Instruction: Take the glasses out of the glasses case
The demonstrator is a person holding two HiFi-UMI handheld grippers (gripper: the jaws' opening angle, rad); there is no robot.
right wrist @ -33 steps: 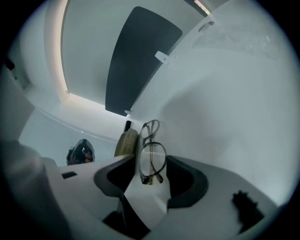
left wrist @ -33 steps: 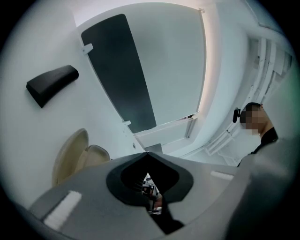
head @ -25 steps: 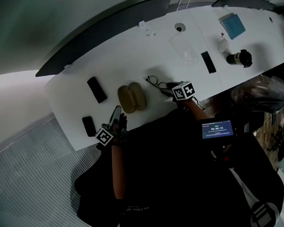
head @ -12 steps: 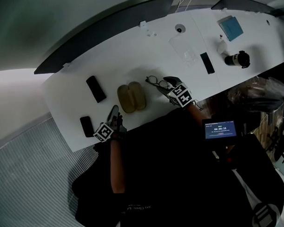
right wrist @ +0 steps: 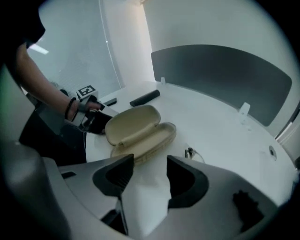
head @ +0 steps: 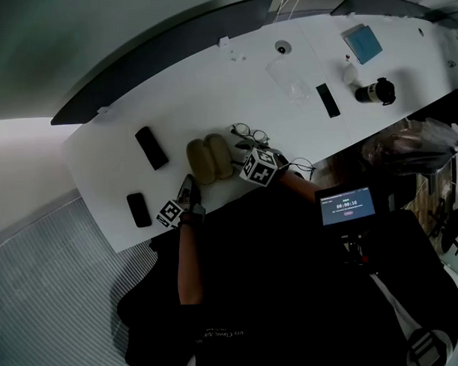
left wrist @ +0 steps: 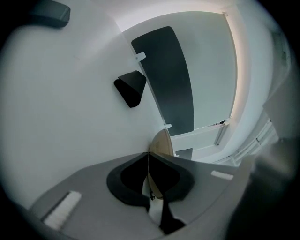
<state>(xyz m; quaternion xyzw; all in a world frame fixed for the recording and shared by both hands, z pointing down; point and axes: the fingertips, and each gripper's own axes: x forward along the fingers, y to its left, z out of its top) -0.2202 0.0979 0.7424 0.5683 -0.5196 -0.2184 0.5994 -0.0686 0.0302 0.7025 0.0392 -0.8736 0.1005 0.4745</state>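
Note:
The tan glasses case [head: 211, 158] lies open on the white table [head: 108, 153]. The glasses [head: 248, 133] rest on the table just right of it, outside the case. My right gripper [head: 247, 161] hovers at the case's right side. In the right gripper view it [right wrist: 147, 176] is open with only bare table between its jaws, and the case [right wrist: 140, 131] lies just ahead. My left gripper [head: 188, 184] sits low at the case's near left end. Its jaws [left wrist: 149, 154] have just been closing, the tips meet, and nothing is held. The case's edge [left wrist: 164, 140] shows beyond them.
Two flat black objects [head: 151, 147] [head: 138, 209] lie left of the case. Farther right are a black remote [head: 326, 99], a clear bag [head: 289, 79], a blue book [head: 360, 40] and a black cylinder [head: 376, 91]. A dark partition [head: 157, 57] lines the far edge.
My right gripper swung left, away from the glasses, and rolled to face the case. My left gripper sank toward the table's near edge beside the case. Case and glasses stayed put.

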